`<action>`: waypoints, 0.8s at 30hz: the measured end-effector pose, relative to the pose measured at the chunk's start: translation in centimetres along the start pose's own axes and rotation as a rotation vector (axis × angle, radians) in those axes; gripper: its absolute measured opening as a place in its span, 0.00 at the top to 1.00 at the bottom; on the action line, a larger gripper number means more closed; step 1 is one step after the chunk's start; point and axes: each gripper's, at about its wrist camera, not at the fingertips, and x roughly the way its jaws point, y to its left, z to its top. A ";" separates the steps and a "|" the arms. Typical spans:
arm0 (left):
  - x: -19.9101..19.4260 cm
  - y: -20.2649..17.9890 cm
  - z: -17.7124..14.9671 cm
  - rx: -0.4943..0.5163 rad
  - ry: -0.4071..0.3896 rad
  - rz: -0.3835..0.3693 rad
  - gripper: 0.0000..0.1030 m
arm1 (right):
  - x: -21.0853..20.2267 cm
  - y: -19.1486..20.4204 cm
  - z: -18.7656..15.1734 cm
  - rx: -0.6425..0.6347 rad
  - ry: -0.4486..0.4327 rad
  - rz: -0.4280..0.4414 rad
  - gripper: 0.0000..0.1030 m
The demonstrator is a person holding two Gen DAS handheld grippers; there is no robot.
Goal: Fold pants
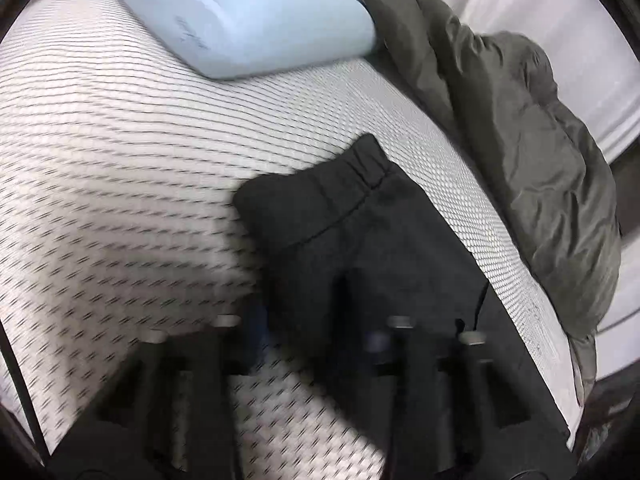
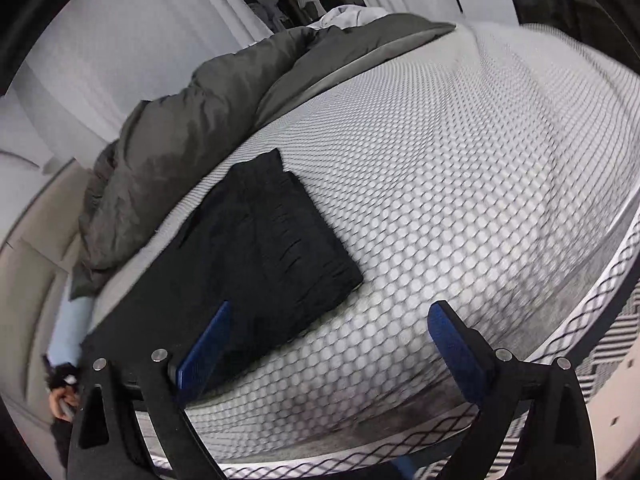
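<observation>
The black folded fabric pants (image 2: 256, 248) lie flat on the white mattress with a dotted mesh cover (image 2: 460, 208), with the elastic waistband at the end away from the left wrist camera. Beyond the pants, along the mattress edge, lies a crumpled grey-green quilted blanket (image 1: 532, 168), and a pale blue pillow (image 1: 240, 16) is well apart from the pants. The right gripper (image 2: 326, 344) hangs just beside the pants, its blue fingers wide apart and holding nothing. The left gripper (image 1: 316, 340) is over the pants (very blurred), and I cannot tell its state.
</observation>
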 end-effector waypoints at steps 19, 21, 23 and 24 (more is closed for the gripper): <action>-7.8 -12.0 -13.6 0.441 0.042 -0.179 0.19 | 4.8 0.9 2.0 0.006 0.003 0.032 0.58; -8.2 -13.0 -15.1 0.476 0.047 -0.180 0.19 | 4.2 1.6 2.1 -0.024 0.010 -0.036 0.46; -8.6 -14.7 -16.7 0.536 0.054 -0.203 0.19 | 2.3 3.0 1.7 -0.087 -0.066 -0.148 0.16; -8.8 -15.7 -17.5 0.573 0.055 -0.218 0.19 | 0.8 3.9 1.1 -0.127 -0.132 -0.200 0.15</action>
